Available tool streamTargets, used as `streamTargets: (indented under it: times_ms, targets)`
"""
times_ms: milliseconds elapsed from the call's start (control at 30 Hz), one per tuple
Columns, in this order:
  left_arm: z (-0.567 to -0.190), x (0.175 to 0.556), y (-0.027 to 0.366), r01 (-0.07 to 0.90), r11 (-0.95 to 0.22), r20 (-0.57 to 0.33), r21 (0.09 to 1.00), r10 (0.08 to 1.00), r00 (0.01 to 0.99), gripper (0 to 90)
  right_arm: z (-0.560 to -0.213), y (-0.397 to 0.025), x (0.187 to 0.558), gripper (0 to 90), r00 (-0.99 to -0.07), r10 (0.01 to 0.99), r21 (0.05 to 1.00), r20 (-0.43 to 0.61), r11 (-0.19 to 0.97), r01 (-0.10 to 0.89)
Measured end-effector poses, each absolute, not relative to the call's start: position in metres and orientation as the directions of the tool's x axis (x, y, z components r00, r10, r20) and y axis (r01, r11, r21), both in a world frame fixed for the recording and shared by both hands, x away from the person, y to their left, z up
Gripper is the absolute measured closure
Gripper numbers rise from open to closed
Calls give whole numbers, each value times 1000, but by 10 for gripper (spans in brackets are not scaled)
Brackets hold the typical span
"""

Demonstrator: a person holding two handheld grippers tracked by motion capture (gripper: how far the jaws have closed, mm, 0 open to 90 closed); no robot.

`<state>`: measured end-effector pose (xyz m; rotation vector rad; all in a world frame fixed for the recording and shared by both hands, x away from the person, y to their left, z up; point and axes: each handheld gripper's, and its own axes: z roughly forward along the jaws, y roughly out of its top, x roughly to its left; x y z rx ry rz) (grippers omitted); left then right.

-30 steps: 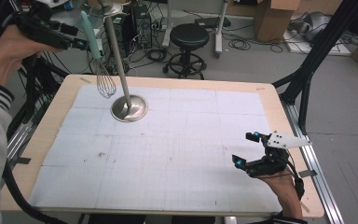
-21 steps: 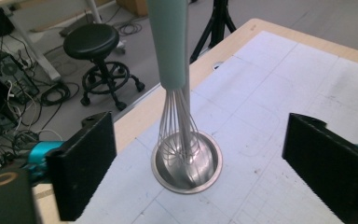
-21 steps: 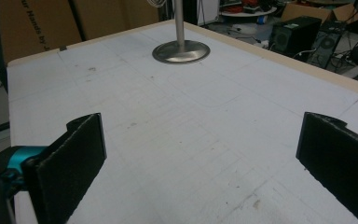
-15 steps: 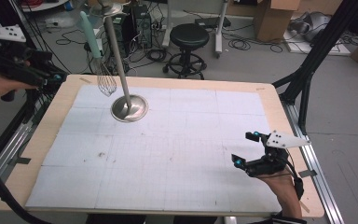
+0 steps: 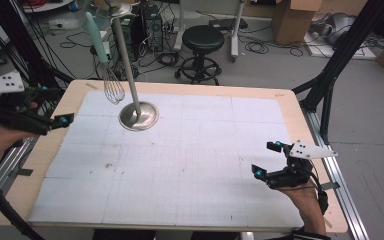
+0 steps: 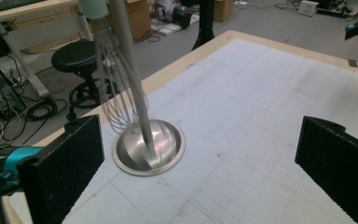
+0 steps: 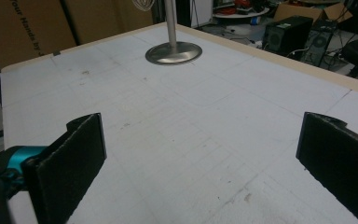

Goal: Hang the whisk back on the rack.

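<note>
Two grippers sit at opposite sides of the table, both with jaws spread wide and nothing between them. The whisk hangs by its pale green handle from the top of a metal stand at the far left of the white gridded mat, its wire head dangling just beside the pole and clear of the round base. The left gripper hovers at the table's left edge, pointed toward the whisk and stand; the right gripper waits near the front right corner, well apart. This looks like the approach step. Next, the left gripper would need to rise toward the handle and close on it without knocking the pole.
</note>
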<state>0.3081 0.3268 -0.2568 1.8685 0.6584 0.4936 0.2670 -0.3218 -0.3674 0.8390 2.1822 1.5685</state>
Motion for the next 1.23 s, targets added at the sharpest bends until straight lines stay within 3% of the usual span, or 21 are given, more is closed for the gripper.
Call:
streamTargets:
  times_ms: [700, 967, 1233]
  targets:
    - [-340, 255, 284, 166, -210, 6, 963, 635, 772, 17, -370, -326, 265, 1, -765, 639, 937, 79, 215, 276]
    - [-371, 254, 269, 192, -207, -28, 959, 606, 795, 17, -373, -326, 266, 1, -765, 639, 937, 75, 217, 274]
    - [-377, 257, 264, 202, -205, -41, 958, 598, 800, 17, -375, -327, 267, 1, -759, 646, 934, 79, 217, 283]
